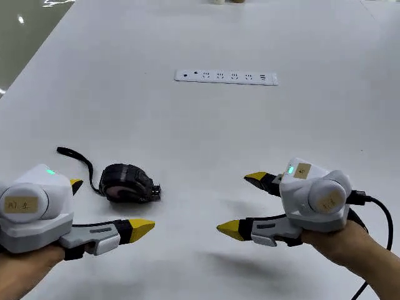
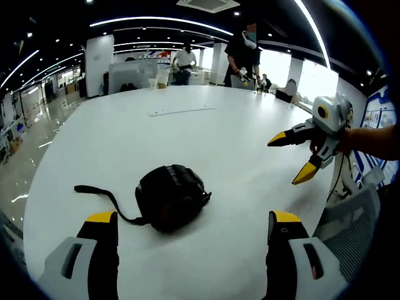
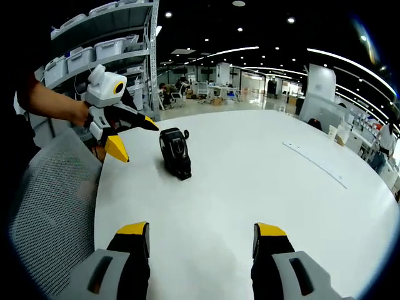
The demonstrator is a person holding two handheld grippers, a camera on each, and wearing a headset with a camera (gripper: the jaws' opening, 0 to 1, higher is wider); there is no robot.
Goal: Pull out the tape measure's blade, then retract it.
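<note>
The only containers we saw were pale storage bins [image 3: 103, 47] lined up on tall shelves behind the bench [image 1: 206, 131] in the right gripper view. Their contents could not be made out.

The tape measure [image 1: 128, 183], a dark rounded case, lay on the bench at the near left, with its black wrist strap [image 1: 78, 161] trailing away to the left. It sat just ahead of the left hand-held gripper [image 1: 113, 204], whose yellow-tipped jaws stood wide apart and held nothing. In the left gripper view the case appeared between the two jaws but touched neither. The right hand-held gripper [image 1: 234, 203] hovered well apart from the case on the right, its jaws likewise spread wide and empty. A black cable [image 1: 382, 225] ran from it and was cut off at the lower edge.

The blade looked drawn in. We could see only a small dark tip at the case's mouth, too small to read. A white power strip [image 1: 226, 77] lay farther back on the bench. The person's left hand [image 1: 25, 275] was cropped by the bottom edge of the head view, and the gripper body hid part of it. A grey mesh chair back [image 3: 53, 206] was cut off at the left of the right gripper view.
</note>
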